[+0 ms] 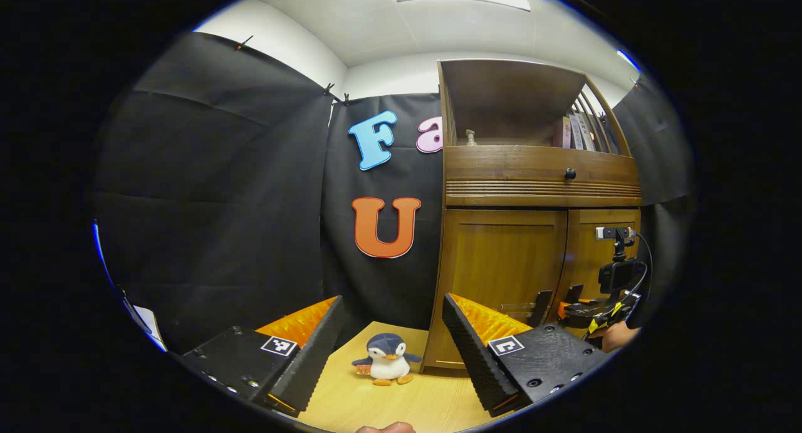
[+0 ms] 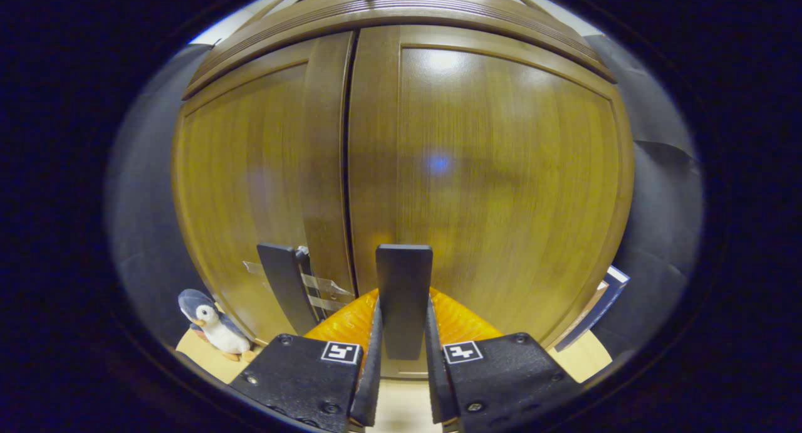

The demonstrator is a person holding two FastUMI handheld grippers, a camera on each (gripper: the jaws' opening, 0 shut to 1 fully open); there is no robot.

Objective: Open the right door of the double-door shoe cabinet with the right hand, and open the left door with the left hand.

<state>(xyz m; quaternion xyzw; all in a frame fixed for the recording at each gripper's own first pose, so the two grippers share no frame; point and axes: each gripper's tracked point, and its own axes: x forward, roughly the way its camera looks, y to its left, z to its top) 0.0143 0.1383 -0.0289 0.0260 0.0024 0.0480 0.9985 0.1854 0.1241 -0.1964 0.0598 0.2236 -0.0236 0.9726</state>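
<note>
From my remote station, the left gripper view reads as follows. At far left hangs the black booth wall (image 1: 213,188). The left gripper (image 1: 391,333) sits low in the foreground, its two fingers spread wide with nothing between them. Through that gap I see a toy penguin (image 1: 386,359) standing on the light wooden floor (image 1: 401,401), just beside the cabinet's lower left corner. Right of it stands the shoe cabinet (image 1: 539,182): open shelf on top holding books (image 1: 579,132), a drawer with a dark knob (image 1: 569,173) below, then the two doors. The left door (image 1: 501,270) lies flush and closed. Farther right, the right gripper (image 1: 573,295) is held against the cabinet front at the doors' handles, a hand (image 1: 617,336) partly visible behind it.

In the right gripper view, the penguin sits at lower left. The left door's black handle (image 2: 285,286) stands free, untouched. At centre, my right gripper's fingers are drawn in close on either side of the right door's black handle (image 2: 404,295); the pads appear to press it from both sides. The right door (image 2: 501,182) looks closed, its seam with the left door narrow and even.
</note>
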